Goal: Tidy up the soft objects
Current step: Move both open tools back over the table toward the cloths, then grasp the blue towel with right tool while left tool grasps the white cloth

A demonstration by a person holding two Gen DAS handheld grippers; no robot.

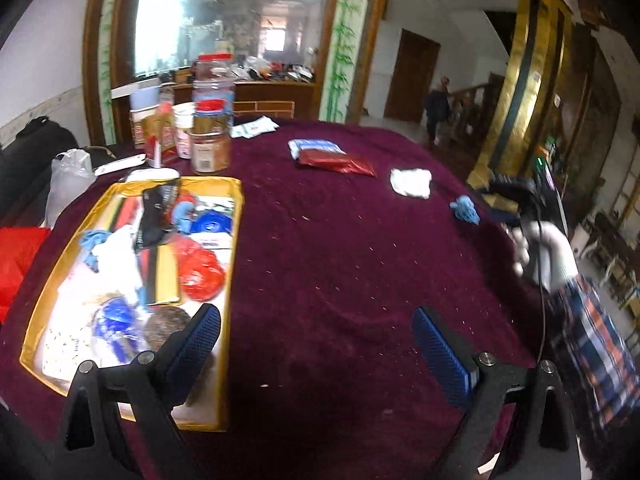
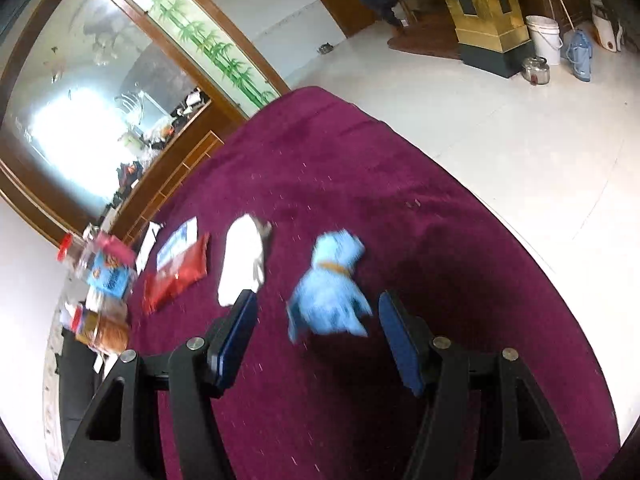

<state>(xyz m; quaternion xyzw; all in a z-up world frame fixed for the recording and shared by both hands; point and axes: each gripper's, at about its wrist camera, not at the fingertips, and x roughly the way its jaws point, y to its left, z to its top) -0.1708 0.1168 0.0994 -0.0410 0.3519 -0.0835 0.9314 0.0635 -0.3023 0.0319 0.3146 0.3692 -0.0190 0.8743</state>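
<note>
A crumpled light blue cloth (image 2: 330, 292) lies on the maroon tablecloth, just ahead of and between the open fingers of my right gripper (image 2: 316, 320). It also shows in the left wrist view (image 1: 464, 209), near the right gripper's black body (image 1: 520, 196). A white cloth (image 2: 242, 260) (image 1: 411, 182) lies beside it. A red packet (image 2: 176, 276) (image 1: 338, 162) and a blue-white packet (image 1: 314, 146) lie farther on. My left gripper (image 1: 316, 344) is open and empty above the cloth, next to a gold tray (image 1: 234, 240) filled with soft items.
Jars and bottles (image 1: 210, 120) stand at the table's far left behind the tray. A plastic bag (image 1: 68, 184) and a red bag (image 1: 16, 264) sit left of the table. The table's edge (image 2: 520, 232) drops to a white floor on the right.
</note>
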